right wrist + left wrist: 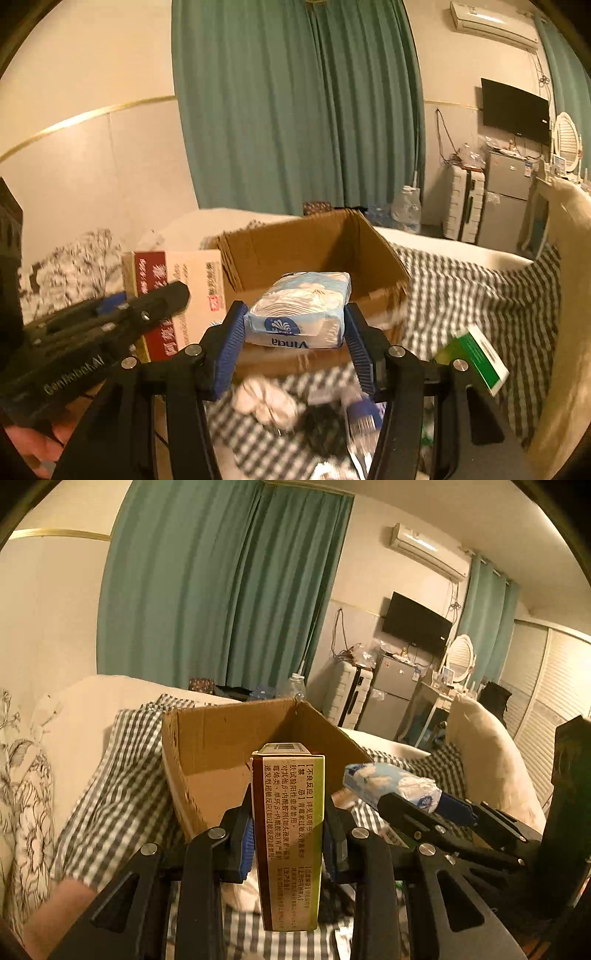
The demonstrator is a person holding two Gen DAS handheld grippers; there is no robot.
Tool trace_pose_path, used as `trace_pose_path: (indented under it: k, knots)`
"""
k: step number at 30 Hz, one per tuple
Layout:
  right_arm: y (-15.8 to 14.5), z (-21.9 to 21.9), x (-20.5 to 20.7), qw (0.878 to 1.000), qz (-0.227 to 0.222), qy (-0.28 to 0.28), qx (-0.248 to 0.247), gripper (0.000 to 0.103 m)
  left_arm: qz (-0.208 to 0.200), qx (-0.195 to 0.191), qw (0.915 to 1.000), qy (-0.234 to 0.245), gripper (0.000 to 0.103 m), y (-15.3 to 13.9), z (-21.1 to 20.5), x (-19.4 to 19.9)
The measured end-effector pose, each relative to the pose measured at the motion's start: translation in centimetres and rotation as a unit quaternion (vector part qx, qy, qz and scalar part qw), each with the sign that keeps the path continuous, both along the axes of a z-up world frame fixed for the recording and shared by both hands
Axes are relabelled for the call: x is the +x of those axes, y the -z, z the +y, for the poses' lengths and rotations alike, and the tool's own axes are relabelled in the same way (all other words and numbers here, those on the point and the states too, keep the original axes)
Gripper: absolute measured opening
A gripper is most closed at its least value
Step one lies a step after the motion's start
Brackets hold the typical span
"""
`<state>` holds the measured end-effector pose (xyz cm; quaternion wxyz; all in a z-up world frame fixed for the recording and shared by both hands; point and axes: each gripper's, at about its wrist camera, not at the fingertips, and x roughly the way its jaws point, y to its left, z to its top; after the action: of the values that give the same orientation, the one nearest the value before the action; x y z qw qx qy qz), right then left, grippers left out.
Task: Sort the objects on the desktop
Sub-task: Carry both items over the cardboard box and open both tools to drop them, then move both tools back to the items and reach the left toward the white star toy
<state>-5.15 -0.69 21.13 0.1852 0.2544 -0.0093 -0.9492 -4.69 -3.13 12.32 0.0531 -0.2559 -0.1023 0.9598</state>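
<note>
My left gripper (288, 808) is shut on an upright medicine box (290, 834) with a brown and yellow-green side, held just in front of an open cardboard box (229, 738). My right gripper (295, 321) is shut on a blue and white Vinda tissue pack (301, 310), held above the front edge of the same cardboard box (314, 240). The tissue pack also shows in the left wrist view (391, 782), right of the medicine box. The medicine box and left gripper show in the right wrist view (177, 295) at the left.
A grey checked cloth (480, 280) covers the surface. A green and white box (476, 358) lies at the right. White crumpled items (266, 402) and a dark object (325, 424) lie below my right gripper. Cream pillows (491, 760) stand at the right.
</note>
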Motion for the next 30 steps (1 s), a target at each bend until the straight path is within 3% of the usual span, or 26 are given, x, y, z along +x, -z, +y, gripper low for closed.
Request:
trace_pose_path:
  k: [9, 16, 19, 21, 24, 26, 28, 30]
  knots:
    - [2.5, -1.6, -6.4, 1.000, -0.022, -0.005, -0.015, 0.053, 0.001, 0.009, 0.9999, 0.005, 0.029, 1.8, -1.7, -5.5]
    - [4.9, -1.6, -10.0, 0.999, -0.036, -0.004, -0.015, 0.054, 0.011, 0.018, 0.9993, 0.031, 0.030, 1.7, -1.7, -7.0]
    - [5.1, -1.9, -11.0, 0.999, -0.034, 0.002, -0.010, 0.058, 0.018, 0.022, 0.9990, 0.035, 0.030, 1.3, -1.7, -8.0]
    - [4.9, -1.8, -11.3, 0.999, -0.029, 0.021, -0.007, 0.080, 0.014, 0.028, 0.9988, 0.036, 0.030, 1.2, -1.9, -8.9]
    - [4.4, -0.8, -10.7, 0.999, -0.016, 0.032, -0.020, 0.082, 0.012, 0.020, 0.9995, 0.023, 0.033, 0.6, -2.1, -9.7]
    - [4.0, -0.1, -10.0, 0.999, -0.013, 0.041, -0.021, 0.082, 0.008, 0.016, 0.9996, 0.020, 0.060, 0.3, -1.9, -9.7]
    - [3.6, 0.7, -9.2, 0.998, -0.011, 0.045, -0.029, 0.082, 0.010, 0.023, 0.9996, 0.012, 0.076, -0.1, -2.1, -9.1]
    - [3.2, 1.6, -8.3, 0.998, -0.012, 0.053, -0.035, 0.082, 0.011, 0.025, 0.9996, 0.009, 0.080, -0.5, -2.2, -8.4]
